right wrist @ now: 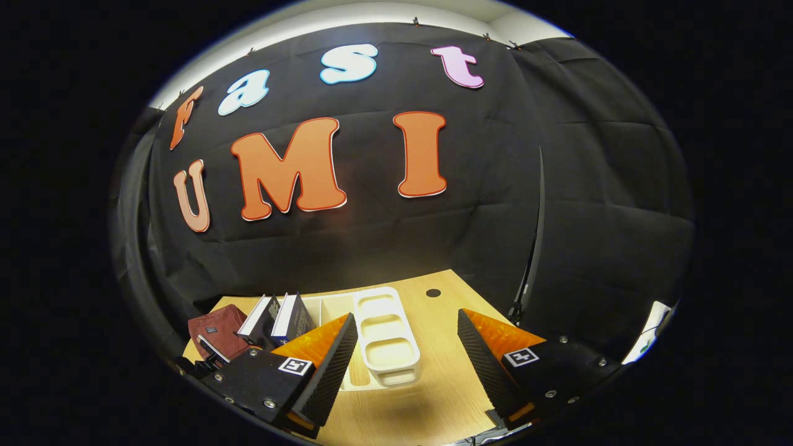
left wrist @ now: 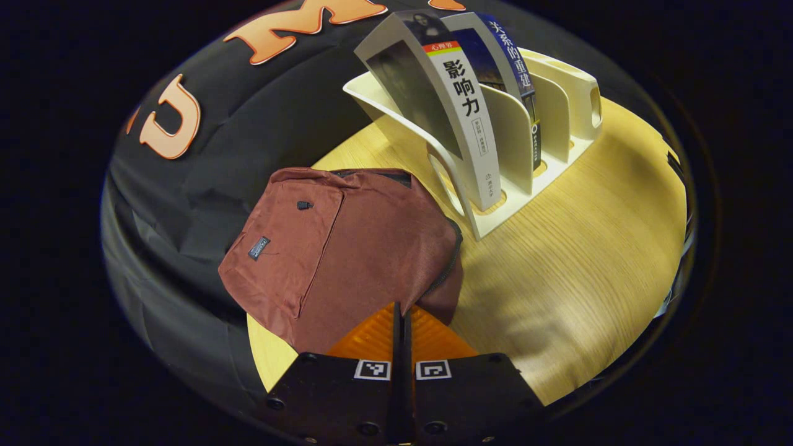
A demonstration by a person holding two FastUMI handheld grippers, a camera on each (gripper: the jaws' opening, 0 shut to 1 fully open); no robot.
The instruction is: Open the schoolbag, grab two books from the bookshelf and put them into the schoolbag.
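A maroon schoolbag [left wrist: 334,248] lies flat on the wooden table [left wrist: 576,260], its zipper closed as far as I can see. Behind it stands a cream bookshelf [left wrist: 545,142] holding two books: a white-spined book [left wrist: 468,118] in front and a dark blue book [left wrist: 511,68] behind it. My left gripper [left wrist: 401,310] is shut with nothing in it, its tips just over the bag's near edge. In the right gripper view, my right gripper [right wrist: 406,350] hangs open high above the table, with the bookshelf [right wrist: 387,337], the two books [right wrist: 279,319] and the schoolbag [right wrist: 217,331] below.
The table's edge runs close to the black cloth wall on the bag's left side. A small dark round hole [right wrist: 433,292] sits in the tabletop behind the bookshelf. Bare wood lies to the right of the shelf.
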